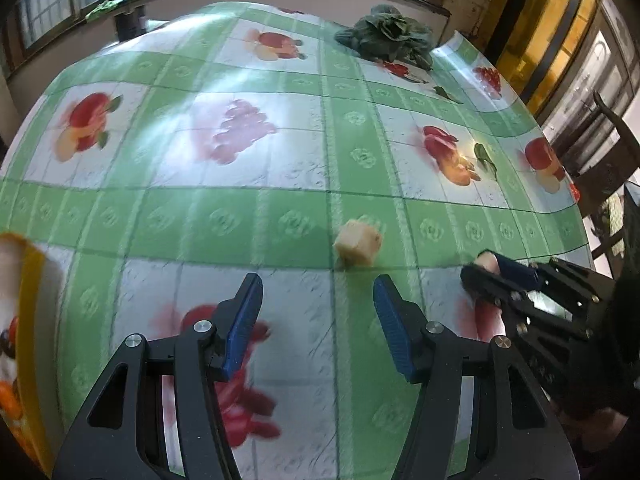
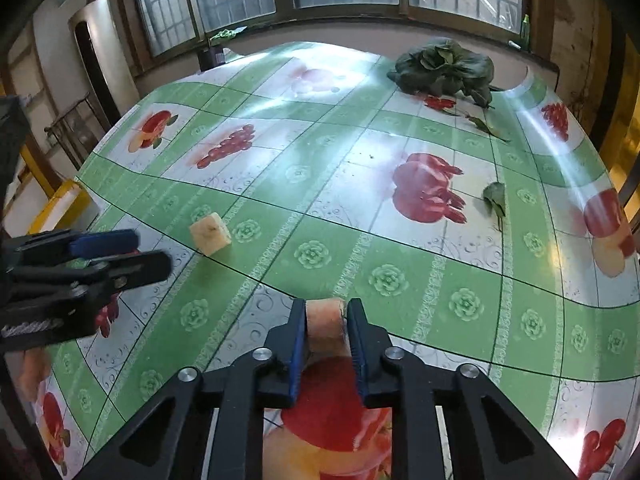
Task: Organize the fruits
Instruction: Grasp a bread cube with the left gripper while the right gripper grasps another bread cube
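Two fruit pieces are in play: one pinkish chunk [image 2: 325, 322] is clamped in the right gripper's [image 2: 326, 312] closed jaws nearest the camera; it should be carried level. Farther left on the table [image 2: 400, 248], a pale cube [image 2: 211, 235] lies ahead of the left gripper's [image 1: 318, 294] open, empty jaws.

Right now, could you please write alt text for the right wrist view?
The right gripper is shut on a pinkish fruit piece above a green fruit-print tablecloth. To the left, the left gripper stands open near a pale fruit chunk; leafy greens lie at the far edge.
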`<state>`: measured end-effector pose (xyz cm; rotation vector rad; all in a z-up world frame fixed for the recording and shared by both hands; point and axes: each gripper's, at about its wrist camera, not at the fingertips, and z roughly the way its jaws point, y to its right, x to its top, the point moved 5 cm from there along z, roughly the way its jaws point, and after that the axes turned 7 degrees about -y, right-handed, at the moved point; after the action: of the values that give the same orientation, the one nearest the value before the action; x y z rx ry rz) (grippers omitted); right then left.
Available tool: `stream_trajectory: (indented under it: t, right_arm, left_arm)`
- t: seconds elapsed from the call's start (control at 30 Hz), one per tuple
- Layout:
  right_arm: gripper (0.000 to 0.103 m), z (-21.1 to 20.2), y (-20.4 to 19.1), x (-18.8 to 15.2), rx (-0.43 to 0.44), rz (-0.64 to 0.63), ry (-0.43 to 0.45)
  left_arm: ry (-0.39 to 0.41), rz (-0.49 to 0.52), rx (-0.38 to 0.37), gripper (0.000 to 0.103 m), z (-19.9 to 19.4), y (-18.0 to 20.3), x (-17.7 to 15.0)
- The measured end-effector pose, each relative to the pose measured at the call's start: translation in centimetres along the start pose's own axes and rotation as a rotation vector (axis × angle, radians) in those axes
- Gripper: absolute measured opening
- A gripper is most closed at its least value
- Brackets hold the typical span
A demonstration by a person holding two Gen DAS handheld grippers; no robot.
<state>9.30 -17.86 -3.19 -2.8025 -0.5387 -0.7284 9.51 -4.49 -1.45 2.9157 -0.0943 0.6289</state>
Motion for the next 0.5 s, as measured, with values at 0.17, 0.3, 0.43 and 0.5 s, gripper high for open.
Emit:
stream_trajectory:
  t: [0.17, 0.3, 0.43, 0.5]
  right_arm:
    - [0.019, -0.3, 0.5, -0.4, 0.013, 0.010, -0.004]
    - [0.019, -0.4, 0.3, -0.4, 0.009, -0.001, -0.003]
    - [0.019, -0.4, 0.4, -0.4, 0.013, 0.002, -0.004]
    - [0.019, -0.4, 0.3, -0.4, 0.018, -0.002, -0.006]
  left_arm:
    - [-0.009, 0.052, -0.002, 0.058, 1.8, 1.4, 1.5]
    - [0.017, 0.108, 0.041, 0.058, 2.5, 2.1, 2.1]
    - [0.035, 0.125, 0.064, 0.028, 2.4, 1.9, 2.0]
    - [0.029, 0.111, 0.032, 0.028, 2.2, 1.6, 1.8]
